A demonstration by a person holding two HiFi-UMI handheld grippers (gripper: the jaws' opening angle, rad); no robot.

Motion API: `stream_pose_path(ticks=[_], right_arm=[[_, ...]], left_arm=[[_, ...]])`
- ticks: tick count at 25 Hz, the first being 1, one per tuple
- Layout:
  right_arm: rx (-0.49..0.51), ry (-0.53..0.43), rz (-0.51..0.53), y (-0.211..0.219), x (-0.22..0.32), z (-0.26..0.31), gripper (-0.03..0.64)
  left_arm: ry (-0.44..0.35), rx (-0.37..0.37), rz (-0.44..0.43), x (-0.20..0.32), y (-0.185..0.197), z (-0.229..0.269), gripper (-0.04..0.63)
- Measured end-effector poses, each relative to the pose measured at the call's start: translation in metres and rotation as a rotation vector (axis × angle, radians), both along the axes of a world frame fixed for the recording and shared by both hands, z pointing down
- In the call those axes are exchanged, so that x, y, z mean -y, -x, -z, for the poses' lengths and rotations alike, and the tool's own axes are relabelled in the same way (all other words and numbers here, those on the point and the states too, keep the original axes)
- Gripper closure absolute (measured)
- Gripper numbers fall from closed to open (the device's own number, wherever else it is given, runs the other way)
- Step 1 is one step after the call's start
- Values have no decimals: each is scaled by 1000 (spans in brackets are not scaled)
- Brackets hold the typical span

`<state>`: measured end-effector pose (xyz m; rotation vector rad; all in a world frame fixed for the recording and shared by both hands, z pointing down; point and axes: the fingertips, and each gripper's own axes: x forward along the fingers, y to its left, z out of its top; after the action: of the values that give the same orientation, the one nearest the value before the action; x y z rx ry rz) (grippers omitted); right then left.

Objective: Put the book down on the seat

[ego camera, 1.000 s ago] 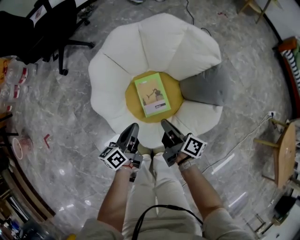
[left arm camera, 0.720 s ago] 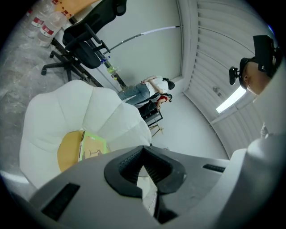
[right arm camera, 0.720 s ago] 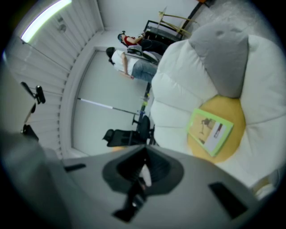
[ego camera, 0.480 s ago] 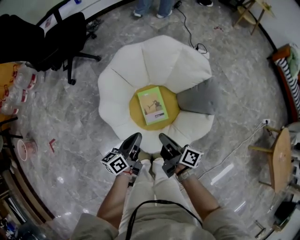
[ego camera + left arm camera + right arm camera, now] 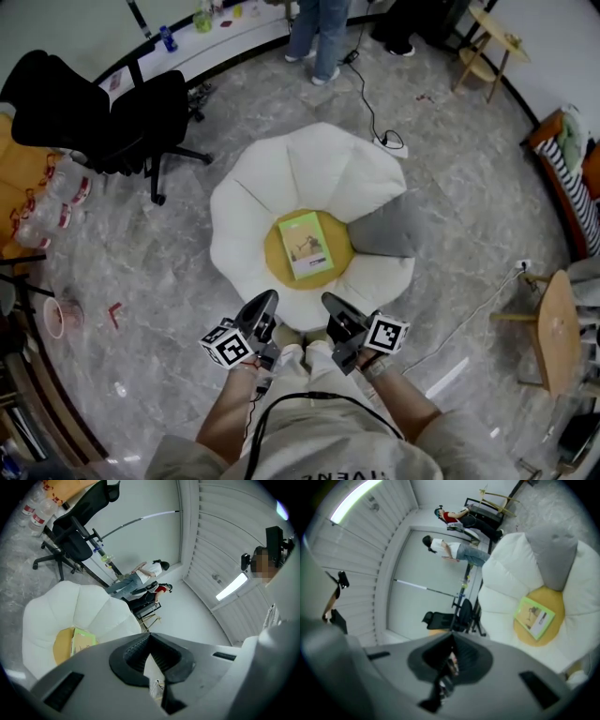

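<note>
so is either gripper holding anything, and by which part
Nothing is held. The left gripper and right gripper are both shut and empty; the book lies flat on the yellow centre of the seat, clear of both.

Green book (image 5: 306, 246); white seat (image 5: 281, 178); grey cushion (image 5: 384, 230)

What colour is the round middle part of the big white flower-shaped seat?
Mustard yellow: the seat's round centre, under the green book, shows best in the head view.
</note>
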<state>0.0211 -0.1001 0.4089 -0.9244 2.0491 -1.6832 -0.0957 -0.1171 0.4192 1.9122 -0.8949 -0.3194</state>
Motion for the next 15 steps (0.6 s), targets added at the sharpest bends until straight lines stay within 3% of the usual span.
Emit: stream_pose_path(ticks=[15], right_arm=[[-5,-81,82,10,-17,74,603]], left_arm=[[-111,-43,-41,-9,-15,81,572]])
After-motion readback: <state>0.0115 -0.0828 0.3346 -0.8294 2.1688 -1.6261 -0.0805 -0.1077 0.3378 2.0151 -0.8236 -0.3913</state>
